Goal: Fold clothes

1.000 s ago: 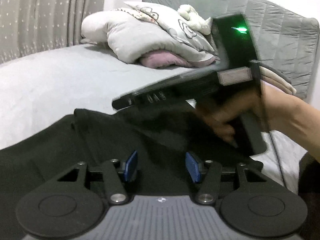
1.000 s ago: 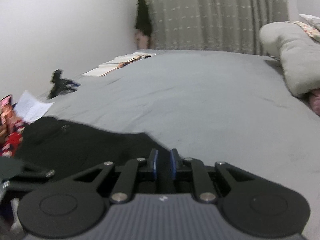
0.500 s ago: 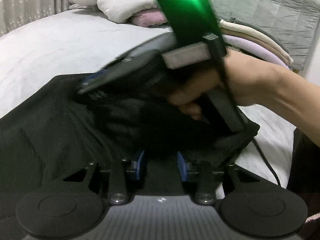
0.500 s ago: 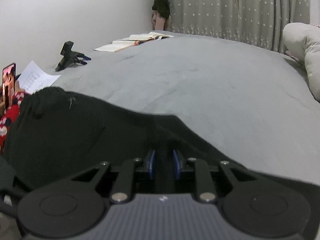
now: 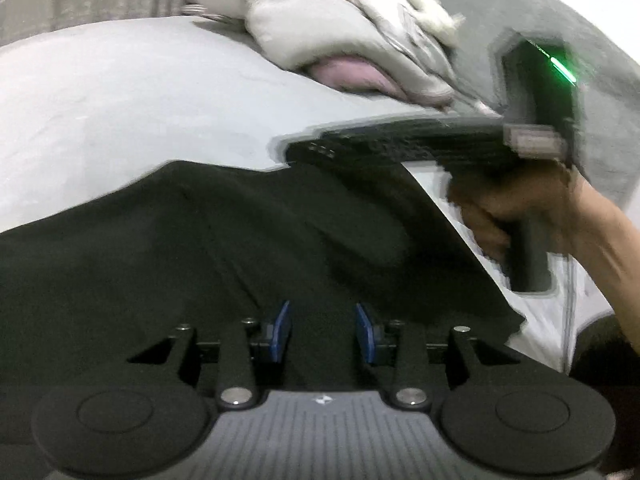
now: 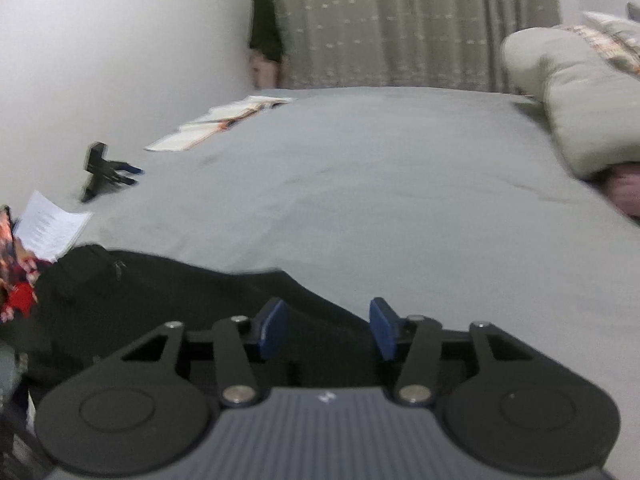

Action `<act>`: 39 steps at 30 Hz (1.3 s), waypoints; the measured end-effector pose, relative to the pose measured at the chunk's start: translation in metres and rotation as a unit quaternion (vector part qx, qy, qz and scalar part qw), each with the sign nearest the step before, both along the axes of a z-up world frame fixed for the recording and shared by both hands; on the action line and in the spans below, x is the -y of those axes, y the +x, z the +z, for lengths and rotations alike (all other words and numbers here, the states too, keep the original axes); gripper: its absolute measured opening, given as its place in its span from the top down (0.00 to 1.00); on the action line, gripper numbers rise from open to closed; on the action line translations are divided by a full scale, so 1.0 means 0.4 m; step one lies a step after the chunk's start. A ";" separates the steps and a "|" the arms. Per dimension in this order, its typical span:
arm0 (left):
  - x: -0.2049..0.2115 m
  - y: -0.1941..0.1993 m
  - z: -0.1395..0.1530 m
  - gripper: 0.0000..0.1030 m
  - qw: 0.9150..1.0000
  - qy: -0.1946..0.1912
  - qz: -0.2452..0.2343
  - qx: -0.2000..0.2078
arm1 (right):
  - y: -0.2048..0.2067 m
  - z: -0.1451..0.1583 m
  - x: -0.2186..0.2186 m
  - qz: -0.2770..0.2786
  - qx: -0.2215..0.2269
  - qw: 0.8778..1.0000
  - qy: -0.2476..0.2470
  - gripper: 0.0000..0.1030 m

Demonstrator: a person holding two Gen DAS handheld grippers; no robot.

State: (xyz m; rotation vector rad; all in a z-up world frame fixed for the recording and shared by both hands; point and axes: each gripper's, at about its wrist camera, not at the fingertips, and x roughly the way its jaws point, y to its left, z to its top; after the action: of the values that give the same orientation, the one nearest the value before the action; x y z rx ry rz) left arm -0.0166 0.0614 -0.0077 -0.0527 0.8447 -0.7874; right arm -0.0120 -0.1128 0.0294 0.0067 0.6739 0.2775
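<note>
A black garment (image 5: 200,248) lies spread on the grey bed (image 5: 100,120). My left gripper (image 5: 323,332) hovers low over it. Its jaws are opening, and the blue pads stand apart with cloth under the gap, not pinched. In the left wrist view a hand holds my right gripper (image 5: 296,148) level above the garment's far edge. In the right wrist view the right gripper (image 6: 326,328) has its jaws opening. Its pads are wide apart over the garment's (image 6: 160,292) edge and grip nothing.
A heap of pale pillows and quilt (image 5: 320,28) lies at the head of the bed. The left side holds an open book (image 6: 224,120), a black stand (image 6: 102,168), a sheet of paper (image 6: 48,224) and colourful cloth (image 6: 16,280). A curtain hangs behind.
The right gripper's jaws went from nearly shut on the black cloth to wide apart, letting it go. In the left wrist view that gripper pulled away, up and to the right.
</note>
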 end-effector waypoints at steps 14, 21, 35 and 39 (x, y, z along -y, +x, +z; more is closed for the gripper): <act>-0.088 0.064 -0.065 0.64 0.984 -0.076 0.136 -0.083 | -0.144 -0.106 -0.029 0.085 -0.049 0.988 0.117 0.49; -0.088 0.084 -0.063 0.65 0.978 -0.124 0.133 -0.106 | -0.101 -0.125 0.003 0.050 -0.092 0.974 0.202 0.46; -0.056 0.079 -0.075 0.81 0.984 -0.094 0.123 -0.089 | -0.183 -0.114 -0.121 0.122 -0.065 0.984 0.115 0.58; -0.038 0.073 -0.079 1.00 0.987 -0.037 0.142 -0.071 | -0.192 -0.123 -0.148 0.130 -0.052 0.987 0.075 0.67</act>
State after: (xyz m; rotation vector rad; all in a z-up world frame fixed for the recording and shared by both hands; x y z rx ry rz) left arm 0.0126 0.0767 -0.0393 -0.2931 0.9177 -0.5497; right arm -0.0887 -0.0538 -0.0199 0.0790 0.7576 0.5813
